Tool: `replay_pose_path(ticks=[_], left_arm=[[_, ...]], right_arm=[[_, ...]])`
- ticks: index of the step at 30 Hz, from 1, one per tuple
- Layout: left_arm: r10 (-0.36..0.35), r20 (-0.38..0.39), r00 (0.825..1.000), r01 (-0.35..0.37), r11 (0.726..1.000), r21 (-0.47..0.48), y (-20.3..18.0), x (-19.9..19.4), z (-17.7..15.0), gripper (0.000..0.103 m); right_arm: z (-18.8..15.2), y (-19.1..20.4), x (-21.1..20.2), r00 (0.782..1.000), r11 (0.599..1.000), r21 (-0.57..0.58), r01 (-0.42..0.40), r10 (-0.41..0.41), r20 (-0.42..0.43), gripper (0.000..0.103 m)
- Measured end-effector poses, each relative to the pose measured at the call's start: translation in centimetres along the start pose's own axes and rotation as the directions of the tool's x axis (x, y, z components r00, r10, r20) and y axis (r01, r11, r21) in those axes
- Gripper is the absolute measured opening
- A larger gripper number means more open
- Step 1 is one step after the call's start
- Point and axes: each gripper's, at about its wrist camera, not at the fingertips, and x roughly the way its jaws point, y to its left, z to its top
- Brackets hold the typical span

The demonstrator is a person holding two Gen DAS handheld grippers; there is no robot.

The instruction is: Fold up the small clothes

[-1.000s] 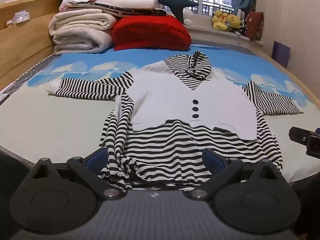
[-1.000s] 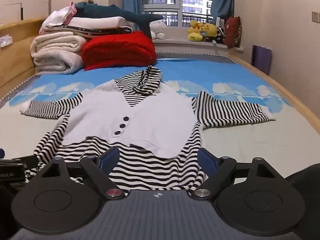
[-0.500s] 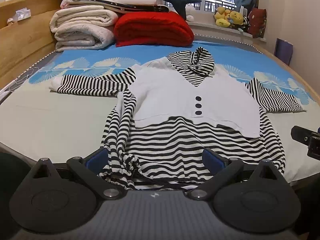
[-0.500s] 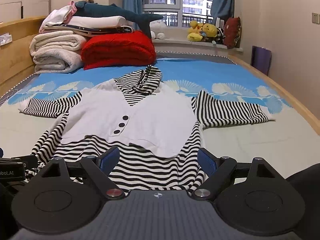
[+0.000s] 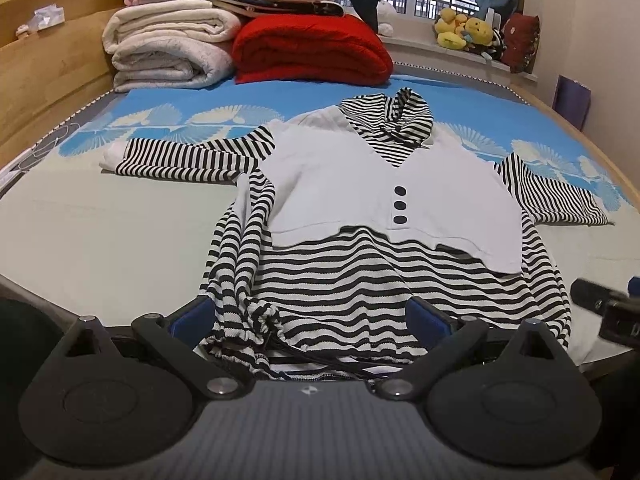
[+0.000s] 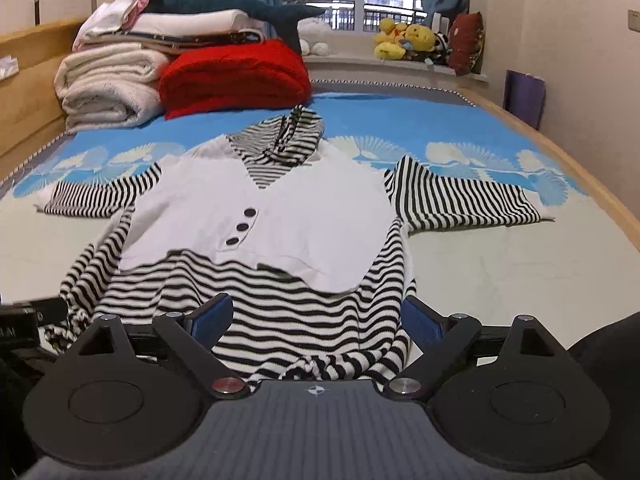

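**Both grippers wide open at the hem**

We've got the striped top [image 5: 384, 208] flat on the bed [image 5: 100, 232], just ahead of both grippers. Left gripper [image 5: 310, 316] spread apart; its view shows bunched hem. Right gripper [image 6: 316, 316], also apart, shows the far sleeve fully.

Bedding and toys at the bed's far end
Red blanket [image 5: 312, 50] beside folded white blankets [image 5: 168, 54]; plush toys [image 6: 404, 42] on the windowsill.
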Motion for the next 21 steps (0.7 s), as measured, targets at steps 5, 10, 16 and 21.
replay_pose_path(ticks=[5, 10, 16, 21], left_arm=[[-0.004, -0.009, 1.0, 0.004, 1.0, -0.007, 0.0, 0.16, 0.06, 0.102], [-0.003, -0.017, 1.0, 0.003, 1.0, 0.002, -0.17, 0.3, -0.04, 0.102], [0.002, -0.023, 1.0, -0.002, 1.0, 0.007, -0.42, 0.39, -0.21, 0.102], [0.005, -0.028, 1.0, -0.005, 1.0, 0.007, -0.39, 0.49, -0.17, 0.102]], right_arm=[[-0.24, -0.03, 0.76, 0.999, 1.0, -0.002, 0.024, -0.024, -0.038, 0.092], [-0.24, -0.4, 0.94, 0.998, 0.999, 0.015, 0.031, -0.03, -0.049, 0.094], [-0.21, -0.48, 0.95, 0.998, 0.999, 0.018, 0.028, -0.027, -0.052, 0.094], [-0.15, -0.5, 0.92, 0.998, 0.999, 0.021, 0.027, -0.026, -0.055, 0.095]])
